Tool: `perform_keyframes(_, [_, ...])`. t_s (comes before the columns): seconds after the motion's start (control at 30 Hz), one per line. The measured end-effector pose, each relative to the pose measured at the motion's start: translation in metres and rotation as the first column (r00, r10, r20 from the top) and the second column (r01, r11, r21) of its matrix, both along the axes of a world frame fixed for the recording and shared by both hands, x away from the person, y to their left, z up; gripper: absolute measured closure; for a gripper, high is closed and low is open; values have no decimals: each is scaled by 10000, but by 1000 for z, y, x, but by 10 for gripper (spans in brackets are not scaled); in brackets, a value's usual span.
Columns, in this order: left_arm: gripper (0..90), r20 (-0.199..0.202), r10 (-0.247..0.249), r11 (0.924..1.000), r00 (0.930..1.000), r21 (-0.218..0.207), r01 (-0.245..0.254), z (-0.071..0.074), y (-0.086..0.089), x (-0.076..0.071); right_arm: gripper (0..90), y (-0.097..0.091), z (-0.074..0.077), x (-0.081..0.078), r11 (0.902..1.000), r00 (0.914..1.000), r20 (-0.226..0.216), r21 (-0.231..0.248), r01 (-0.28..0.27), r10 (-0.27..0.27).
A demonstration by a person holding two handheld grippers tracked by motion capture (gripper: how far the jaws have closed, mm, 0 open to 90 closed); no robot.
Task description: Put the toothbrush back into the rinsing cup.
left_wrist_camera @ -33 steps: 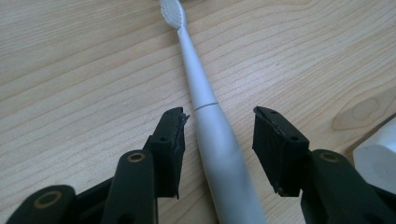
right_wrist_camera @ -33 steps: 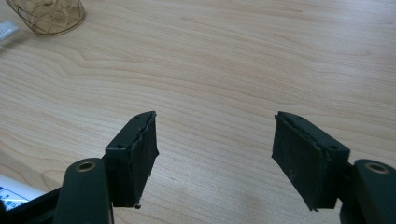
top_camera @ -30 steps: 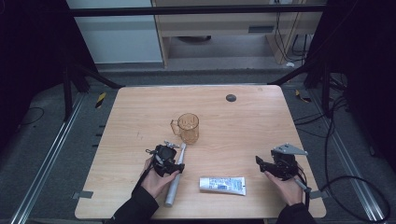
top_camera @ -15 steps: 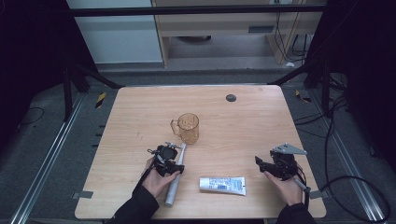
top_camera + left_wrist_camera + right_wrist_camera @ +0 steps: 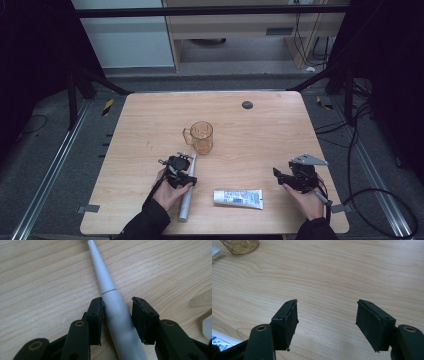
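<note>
A grey-white electric toothbrush [image 5: 187,197] lies on the wooden table [image 5: 150,125], its thin neck pointing toward an amber mug [image 5: 201,137]. My left gripper [image 5: 189,175] straddles the toothbrush handle [image 5: 112,312] just below the neck joint. Its jaws have just been closing. One pad [image 5: 98,315] rests against the handle, while a sliver of gap remains at the other. My right gripper [image 5: 277,175] hovers open at the table's right front. In the right gripper view, this gripper [image 5: 327,305] has only bare wood between its jaws.
A white and blue toothpaste tube [image 5: 238,198] lies flat between the two hands, and its end [image 5: 219,341] is visible at the lower left of the right gripper view. A small dark disc [image 5: 247,104] sits near the table's far edge. Dark frame rails flank the table.
Both hands and every object stand where they were. The small high view shows no clear difference in the jaws.
</note>
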State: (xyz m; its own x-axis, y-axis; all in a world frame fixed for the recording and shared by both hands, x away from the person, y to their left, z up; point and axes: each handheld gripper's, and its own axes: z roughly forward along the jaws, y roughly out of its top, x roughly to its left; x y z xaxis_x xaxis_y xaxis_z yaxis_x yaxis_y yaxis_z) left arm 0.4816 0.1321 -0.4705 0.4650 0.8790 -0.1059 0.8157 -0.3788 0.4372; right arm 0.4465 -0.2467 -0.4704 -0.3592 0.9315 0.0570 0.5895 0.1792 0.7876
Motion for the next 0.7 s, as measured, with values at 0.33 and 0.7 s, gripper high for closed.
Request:
perform_keyframes(0.33, [653, -53, 83, 9999, 10000, 74, -83, -1, -1, 1, 347, -1, 0, 0, 10000, 10000, 26, -48, -17, 17])
perform_keyframes(0.7, [669, -147, 258, 9996, 9996, 138, -256, 0, 0, 2, 362, -1, 1, -1, 10000, 10000, 10, 11, -8, 8])
